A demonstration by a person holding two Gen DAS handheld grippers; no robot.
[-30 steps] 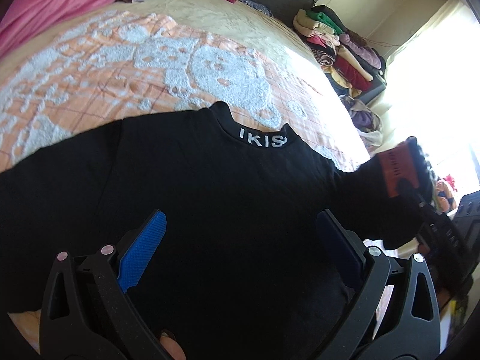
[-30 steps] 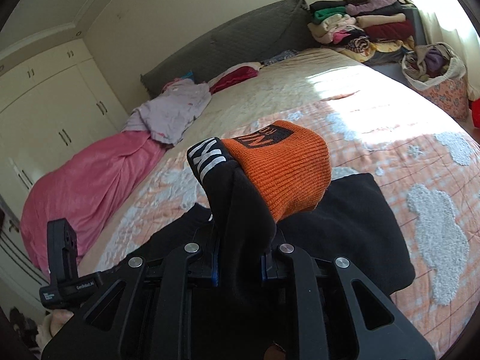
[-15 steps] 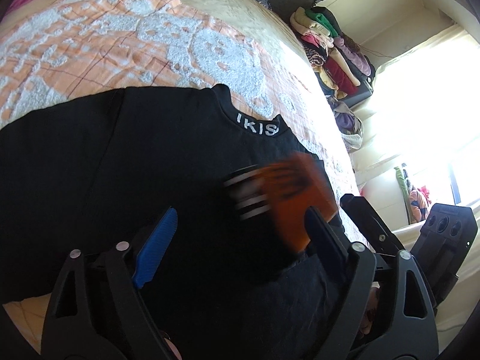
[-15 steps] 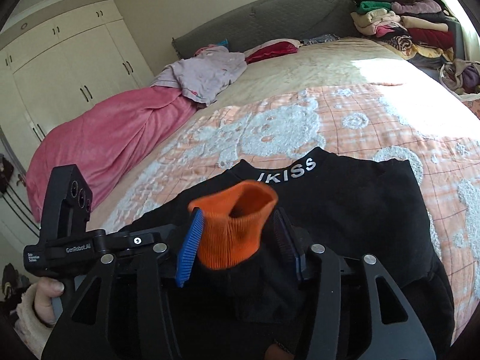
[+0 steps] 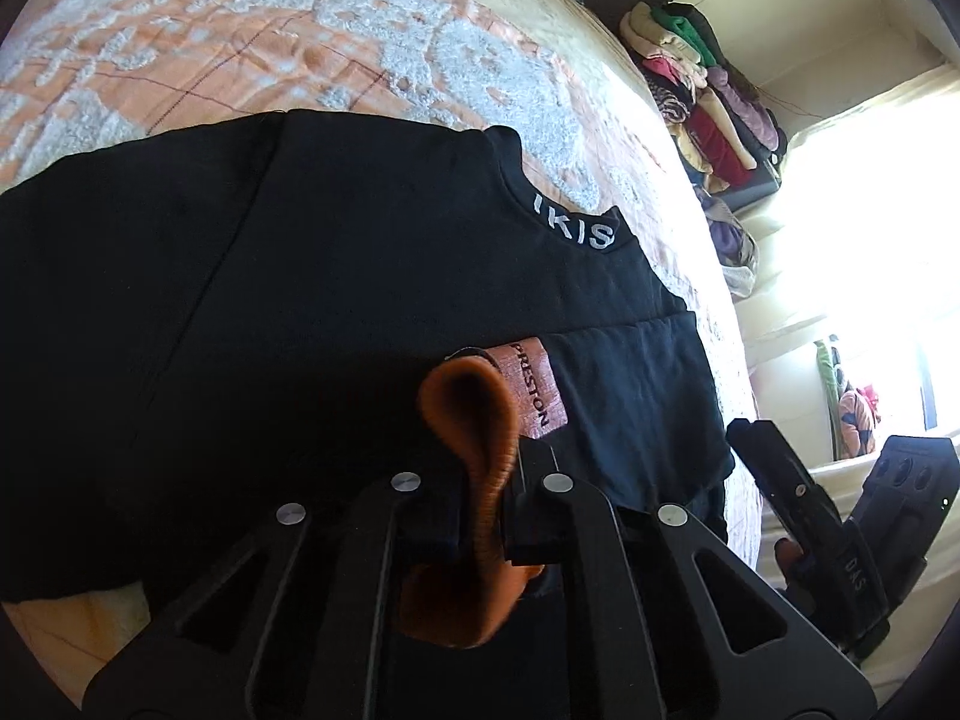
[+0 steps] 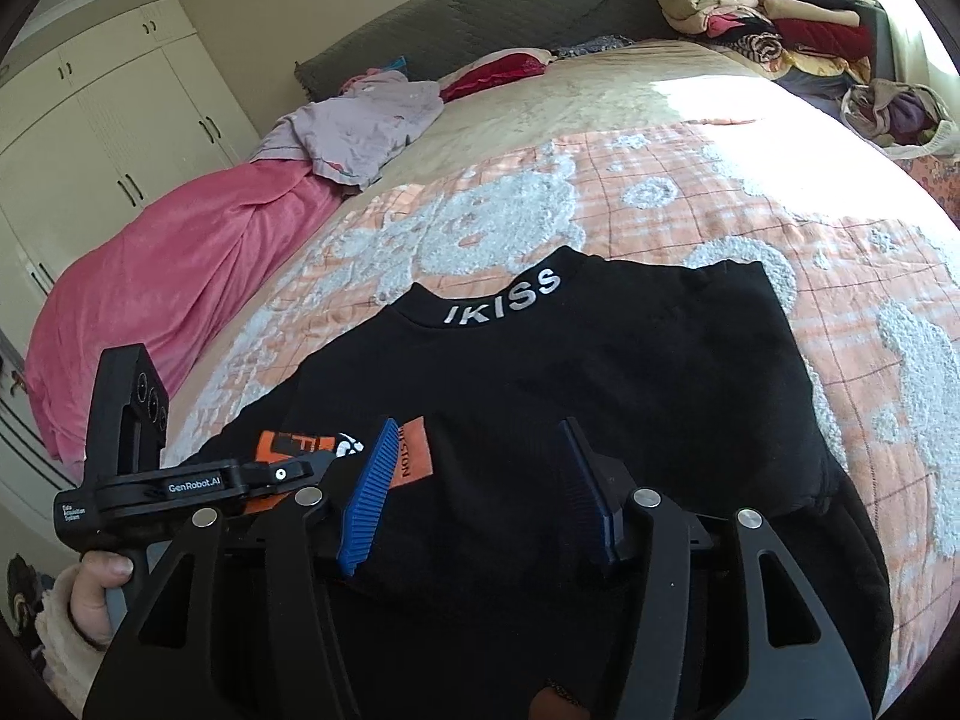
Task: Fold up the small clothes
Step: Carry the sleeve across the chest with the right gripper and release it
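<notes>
A black sweatshirt (image 6: 600, 360) with white "IKISS" on the collar lies flat on the bed, also in the left wrist view (image 5: 300, 300). Its sleeve with the orange cuff (image 5: 480, 420) is folded across the body. My left gripper (image 5: 486, 516) is shut on the orange cuff, and it shows at the left in the right wrist view (image 6: 288, 474). My right gripper (image 6: 474, 498) is open and empty above the lower part of the shirt, blue pads (image 6: 366, 498) apart.
An orange and white patterned bedspread (image 6: 660, 192) lies under the shirt. A pink blanket (image 6: 168, 276) and a lilac garment (image 6: 360, 126) lie at the far left. Stacked folded clothes (image 6: 768, 18) sit at the far right, with a bag of clothes (image 6: 894, 114) beside them.
My right gripper carried the orange-cuffed sleeve across the shirt, opened and let it go. My left gripper closed on the orange cuff.
</notes>
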